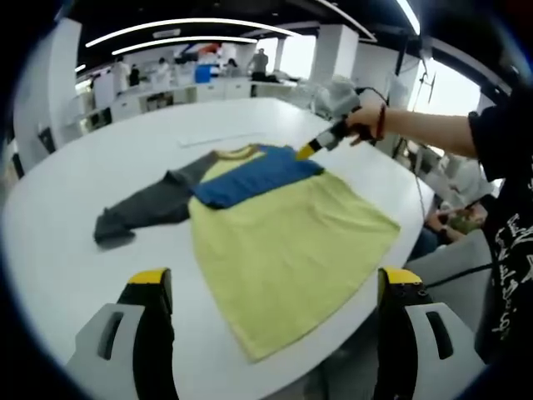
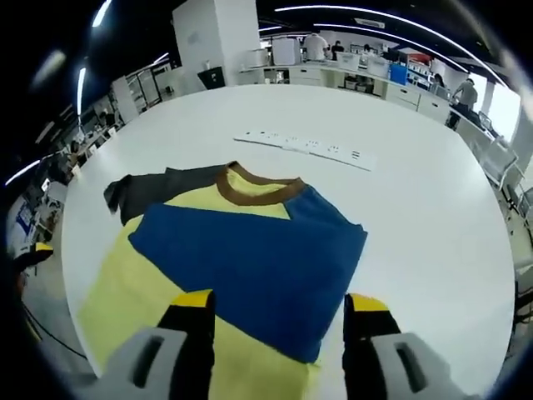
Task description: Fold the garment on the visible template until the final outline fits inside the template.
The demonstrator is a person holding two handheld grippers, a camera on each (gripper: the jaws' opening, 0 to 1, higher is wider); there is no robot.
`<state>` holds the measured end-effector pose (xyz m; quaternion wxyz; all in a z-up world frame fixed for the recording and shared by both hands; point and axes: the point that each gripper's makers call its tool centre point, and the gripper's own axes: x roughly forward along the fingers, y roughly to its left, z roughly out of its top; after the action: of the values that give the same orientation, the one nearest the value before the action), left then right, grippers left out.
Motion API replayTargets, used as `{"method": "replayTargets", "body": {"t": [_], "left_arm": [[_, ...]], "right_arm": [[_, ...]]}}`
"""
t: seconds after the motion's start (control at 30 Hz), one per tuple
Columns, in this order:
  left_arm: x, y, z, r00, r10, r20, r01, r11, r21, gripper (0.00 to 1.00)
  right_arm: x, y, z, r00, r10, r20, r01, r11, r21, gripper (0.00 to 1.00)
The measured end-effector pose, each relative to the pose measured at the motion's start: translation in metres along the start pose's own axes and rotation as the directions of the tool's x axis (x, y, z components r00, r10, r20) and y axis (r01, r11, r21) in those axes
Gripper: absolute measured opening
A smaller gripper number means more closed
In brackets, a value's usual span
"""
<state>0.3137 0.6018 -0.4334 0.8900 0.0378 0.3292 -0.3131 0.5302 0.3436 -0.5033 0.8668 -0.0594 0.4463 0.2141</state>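
A yellow shirt [image 1: 291,242] lies flat on the white table [image 1: 100,167]. It has a brown collar [image 2: 254,189]. Its blue sleeve [image 2: 258,258] is folded across the chest, and the grey sleeve [image 1: 146,204] stretches out to the side. My left gripper [image 1: 275,283] is open above the hem near the table's edge, with nothing between its jaws. My right gripper [image 2: 279,302] is open just above the blue sleeve. In the left gripper view, the right gripper [image 1: 321,143] is at the shirt's blue shoulder, held by a hand.
A white strip with small markings [image 2: 304,146] lies on the table beyond the collar. The table edge [image 1: 333,333] runs close under the hem. A person's arm [image 1: 425,125] reaches in. Desks and people stand far behind.
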Motion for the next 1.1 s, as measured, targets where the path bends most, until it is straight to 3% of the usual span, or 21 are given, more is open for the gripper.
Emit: {"method": "replayTargets", "body": {"t": [0.13,0.27,0.5,1.1], "left_arm": [[0.001,-0.004,0.001,1.0,-0.01,0.007,0.01,1.0,-0.005,0.99],[0.001,-0.002,-0.001,1.0,-0.005,-0.001,0.005,1.0,-0.004,0.99],[0.0,-0.005,-0.002,1.0,-0.012,-0.003,0.012,1.0,-0.003,0.99],[-0.002,-0.004,-0.003,1.0,-0.006,-0.003,0.005,1.0,-0.011,0.99]], "right_arm": [[0.001,-0.011,-0.011,1.0,-0.008,-0.02,0.008,1.0,0.014,0.52],[0.001,-0.017,-0.022,0.999,-0.011,-0.042,0.012,1.0,0.018,0.42],[0.005,-0.027,-0.036,0.999,-0.027,-0.038,0.028,0.999,0.025,0.35],[0.006,-0.024,-0.055,0.997,-0.024,-0.08,0.028,0.999,0.045,0.07]]}}
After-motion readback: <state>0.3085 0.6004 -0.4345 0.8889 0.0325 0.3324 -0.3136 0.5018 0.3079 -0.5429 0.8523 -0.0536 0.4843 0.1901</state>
